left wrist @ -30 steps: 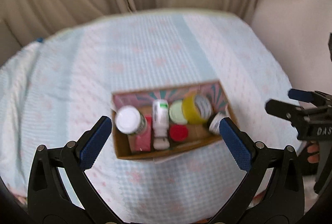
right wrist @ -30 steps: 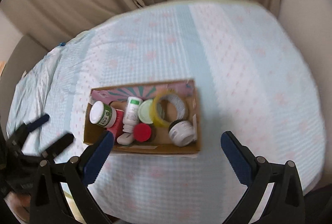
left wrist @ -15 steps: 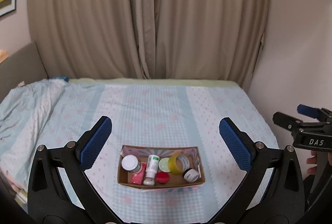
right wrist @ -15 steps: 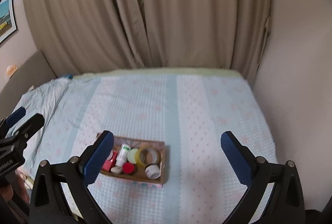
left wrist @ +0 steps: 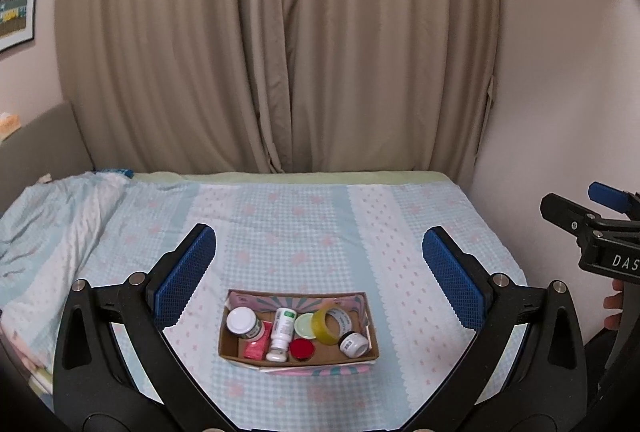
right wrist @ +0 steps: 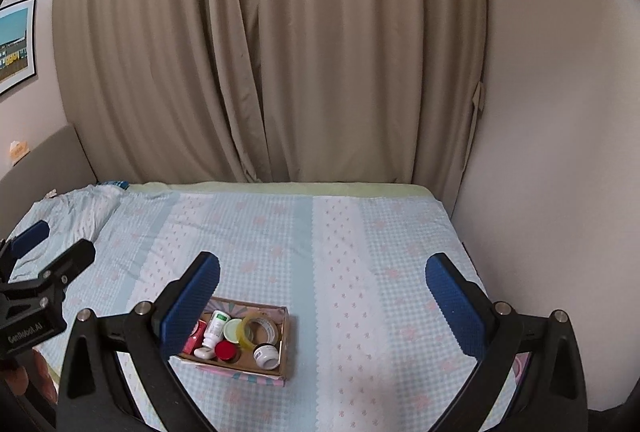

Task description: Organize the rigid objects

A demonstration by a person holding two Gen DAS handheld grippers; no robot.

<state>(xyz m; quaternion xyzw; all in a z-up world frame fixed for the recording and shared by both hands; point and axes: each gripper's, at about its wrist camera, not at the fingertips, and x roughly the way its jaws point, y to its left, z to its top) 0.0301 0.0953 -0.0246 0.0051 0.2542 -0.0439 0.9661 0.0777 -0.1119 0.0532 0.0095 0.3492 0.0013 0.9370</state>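
Fingers of the left gripper (left wrist: 319, 272) and right gripper (right wrist: 322, 298) are spread wide and nothing is held. Both have been drawn back and raised from the cardboard box (left wrist: 298, 354) near the bed's (left wrist: 360, 216) front edge, where the bottles, jars and tape roll (left wrist: 331, 320) lie packed; sorting is judged finished.

Left gripper (left wrist: 319, 278): black plastic frame with triangular cut-outs, silver screws at the pivots, two fingers faced with blue textured pads (left wrist: 186, 274). Its body carries white lettering "GenRobot.AI", seen from the right wrist view. Right gripper (right wrist: 323, 306): same black frame, silver screws and blue pads (right wrist: 456, 306); partial white lettering "DAS" on its body. Fingertips of a hand (left wrist: 614, 308) partly visible behind it
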